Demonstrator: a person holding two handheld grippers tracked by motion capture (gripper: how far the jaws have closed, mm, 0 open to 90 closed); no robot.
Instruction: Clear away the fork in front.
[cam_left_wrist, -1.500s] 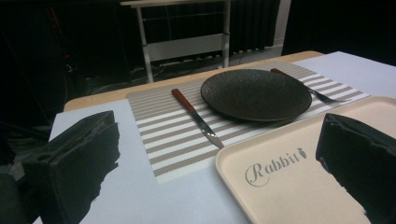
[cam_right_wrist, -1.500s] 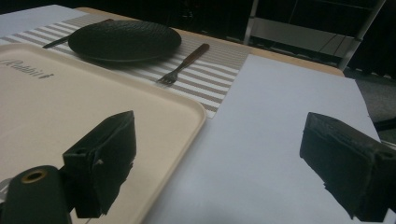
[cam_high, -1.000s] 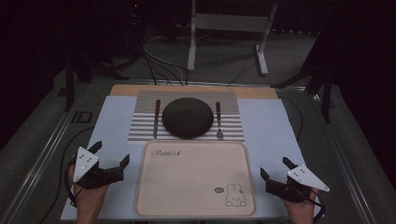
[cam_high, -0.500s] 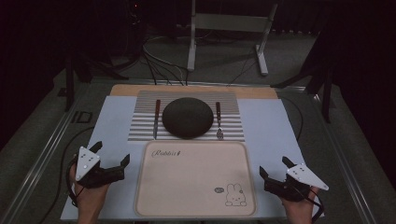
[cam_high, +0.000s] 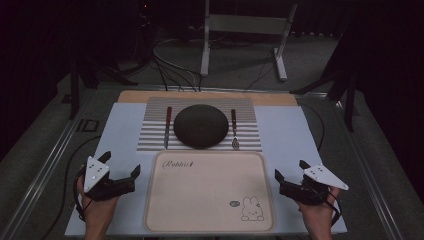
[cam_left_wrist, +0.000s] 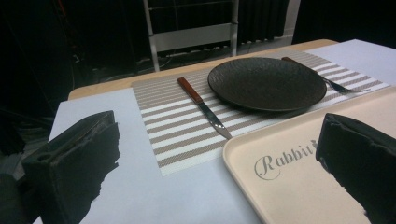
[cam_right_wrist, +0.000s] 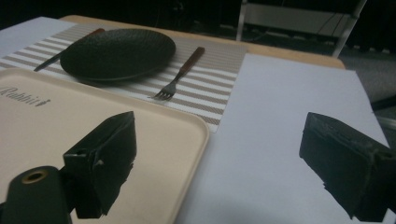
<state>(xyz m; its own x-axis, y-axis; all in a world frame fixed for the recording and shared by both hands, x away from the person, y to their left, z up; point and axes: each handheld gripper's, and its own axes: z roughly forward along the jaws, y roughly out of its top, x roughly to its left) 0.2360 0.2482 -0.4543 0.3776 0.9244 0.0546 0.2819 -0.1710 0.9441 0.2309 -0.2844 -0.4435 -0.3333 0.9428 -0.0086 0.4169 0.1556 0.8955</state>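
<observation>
Both hand-held grippers rest low on the desk (cam_high: 300, 135), one at each side of the cream tray (cam_high: 210, 192) with the rabbit drawing. The left hand-held gripper (cam_high: 120, 167) has its jaws spread wide apart, holding nothing, just beside the tray's left rim. The right hand-held gripper (cam_high: 290, 172) is equally agape and empty, near the tray's right rim. Beyond the tray, on a striped placemat (cam_high: 150, 135), a dark plate (cam_high: 201, 125) sits between a knife (cam_high: 167, 125) and a fork (cam_high: 234, 127)
</observation>
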